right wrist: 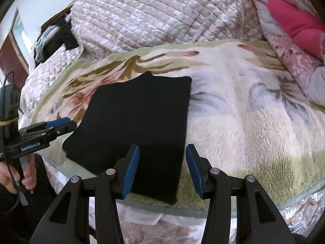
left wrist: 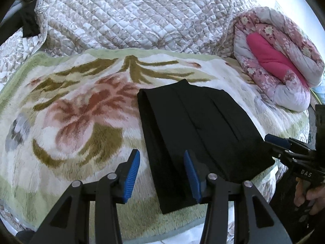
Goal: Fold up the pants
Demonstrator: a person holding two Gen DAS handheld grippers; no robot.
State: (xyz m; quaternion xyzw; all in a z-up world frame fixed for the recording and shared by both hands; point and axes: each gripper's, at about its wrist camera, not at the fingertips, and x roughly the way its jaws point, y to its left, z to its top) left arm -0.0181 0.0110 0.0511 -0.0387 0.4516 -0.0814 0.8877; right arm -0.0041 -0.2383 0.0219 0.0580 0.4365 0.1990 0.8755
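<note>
The black pants (left wrist: pixel 195 134) lie folded into a flat rectangle on the flowered fleece blanket (left wrist: pixel 67 109); they also show in the right wrist view (right wrist: pixel 138 126). My left gripper (left wrist: pixel 161 174) is open and empty, just above the near left edge of the pants. My right gripper (right wrist: pixel 162 168) is open and empty, above the near right corner of the pants. Each gripper shows in the other's view: the right one at the pants' right edge (left wrist: pixel 284 144), the left one at their left edge (right wrist: pixel 54 128).
The fleece blanket (right wrist: pixel 254 122) lies on a quilted bedspread (left wrist: pixel 132 14). A rolled pink flowered duvet (left wrist: pixel 278 61) sits at the far right. Dark clothes (right wrist: pixel 54 40) lie at the far left. The bed's near edge is just below the grippers.
</note>
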